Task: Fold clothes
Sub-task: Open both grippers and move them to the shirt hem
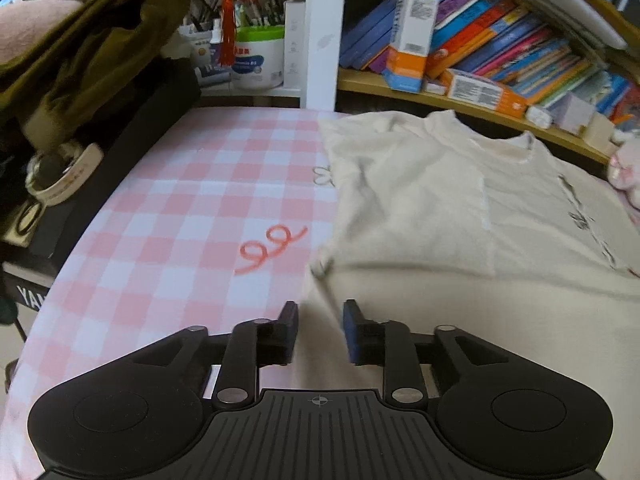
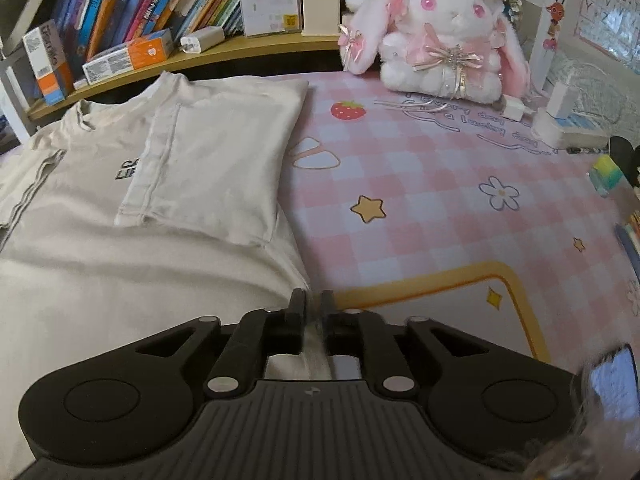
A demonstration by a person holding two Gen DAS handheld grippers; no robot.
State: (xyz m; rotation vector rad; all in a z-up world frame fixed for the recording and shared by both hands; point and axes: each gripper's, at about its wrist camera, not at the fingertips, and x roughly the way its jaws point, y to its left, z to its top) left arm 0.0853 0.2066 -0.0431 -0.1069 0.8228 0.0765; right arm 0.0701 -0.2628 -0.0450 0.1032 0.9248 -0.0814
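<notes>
Cream T-shirt (image 1: 460,200) is seen spread flat on a desk covered with a pink checked cloth (image 1: 180,220), both sleeves folded inward across the chest, where dark lettering is partly covered. The collar lies toward a wooden shelf packed with books (image 1: 500,40).

At the shirt's left edge, the left gripper (image 1: 320,332) is seen with its jaws parted; the fabric's edge runs through the gap, but the pads are not pressed on it. At the opposite edge, the right gripper (image 2: 311,316) is shown with its jaws nearly together and a thin fold of the shirt's side edge between them; whether the pads are pinching that fold cannot be told.

A white and pink plush rabbit (image 2: 440,36) is propped at the back of the desk, well apart from the shirt. A white charger (image 2: 560,120) and a small green and blue block (image 2: 606,174) are seen near the desk's right side. An olive-brown bag (image 1: 88,48) is seen at the left.
</notes>
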